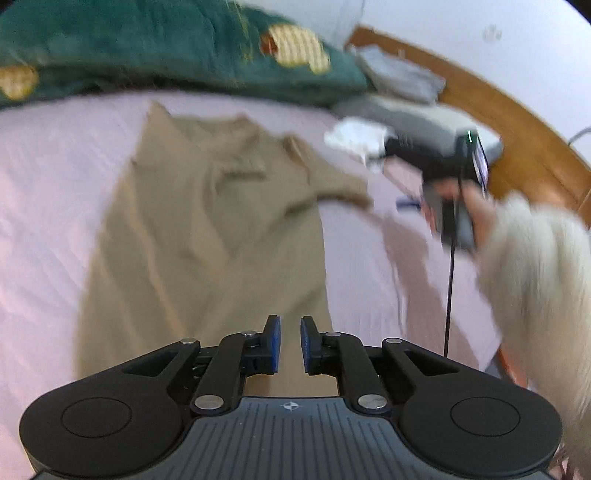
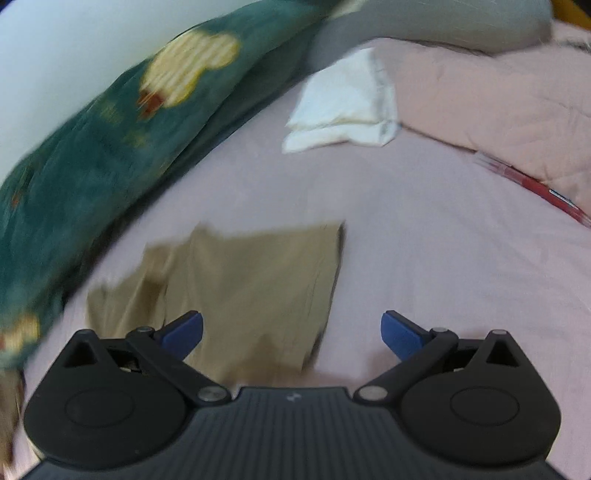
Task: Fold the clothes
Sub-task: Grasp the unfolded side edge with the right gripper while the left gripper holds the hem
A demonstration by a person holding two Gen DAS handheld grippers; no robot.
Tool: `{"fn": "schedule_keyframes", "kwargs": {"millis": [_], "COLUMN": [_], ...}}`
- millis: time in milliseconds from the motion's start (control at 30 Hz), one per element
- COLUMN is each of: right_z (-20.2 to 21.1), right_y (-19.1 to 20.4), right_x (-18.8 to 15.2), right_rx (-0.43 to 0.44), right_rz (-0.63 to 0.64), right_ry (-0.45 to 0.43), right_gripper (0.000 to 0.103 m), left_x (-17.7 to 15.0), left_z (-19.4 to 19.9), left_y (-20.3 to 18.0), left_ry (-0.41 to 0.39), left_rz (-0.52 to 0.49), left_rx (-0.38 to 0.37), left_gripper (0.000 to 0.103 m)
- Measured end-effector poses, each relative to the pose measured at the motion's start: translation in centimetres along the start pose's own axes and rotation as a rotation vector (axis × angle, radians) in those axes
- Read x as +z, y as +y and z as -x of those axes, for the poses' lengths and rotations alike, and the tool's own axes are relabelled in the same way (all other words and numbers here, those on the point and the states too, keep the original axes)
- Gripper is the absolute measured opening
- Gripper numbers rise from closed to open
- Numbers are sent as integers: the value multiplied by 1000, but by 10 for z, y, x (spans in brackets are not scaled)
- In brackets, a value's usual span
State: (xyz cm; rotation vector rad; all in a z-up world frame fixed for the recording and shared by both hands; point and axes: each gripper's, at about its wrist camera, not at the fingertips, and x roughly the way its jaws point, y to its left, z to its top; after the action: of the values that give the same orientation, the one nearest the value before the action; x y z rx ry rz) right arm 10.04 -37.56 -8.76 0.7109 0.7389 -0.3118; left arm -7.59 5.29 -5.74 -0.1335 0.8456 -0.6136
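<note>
A tan garment [image 1: 207, 229] lies spread on the pink bedsheet [image 1: 48, 192], creased, with one sleeve reaching out to the right. My left gripper [image 1: 290, 332] hovers over its near end, jaws a narrow gap apart with nothing pinched between the blue pads. In the right wrist view, a flat folded part of the tan garment [image 2: 251, 288] lies under and ahead of my right gripper [image 2: 291, 325], which stands wide open and empty. A hand [image 1: 476, 214] in a fluffy white sleeve [image 1: 535, 266] holds that right gripper beside the sleeve's end.
A dark green blanket [image 1: 166, 44] with yellow patches lies along the bed's far side. A folded white cloth [image 2: 343, 107], a pink quilt [image 2: 498, 99], a grey pillow [image 2: 443, 22] and a red pen-like object [image 2: 532, 188] lie beyond. Wooden floor [image 1: 498, 110] shows past the bed.
</note>
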Motion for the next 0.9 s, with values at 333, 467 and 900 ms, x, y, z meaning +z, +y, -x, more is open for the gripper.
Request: {"fn": "schedule_keyframes", "kwargs": {"millis": [333,467,900], "right_z": [-63,-68,-46], "right_y": [5,20,67], "right_x": [20,16,25], "right_rx": [-61,-126,-12], "right_rz": [63,216,267], "right_ry": [49,60,-6], "right_gripper": [94,48,8], "left_x": [-19,-24,-32], "left_z": [-19,-26,-30], "left_y": [19,21,27], "left_ry": [62,61,24], "left_rz": [35,38,54], "left_rx": [45,20,-15], "left_gripper": [16,17,17]}}
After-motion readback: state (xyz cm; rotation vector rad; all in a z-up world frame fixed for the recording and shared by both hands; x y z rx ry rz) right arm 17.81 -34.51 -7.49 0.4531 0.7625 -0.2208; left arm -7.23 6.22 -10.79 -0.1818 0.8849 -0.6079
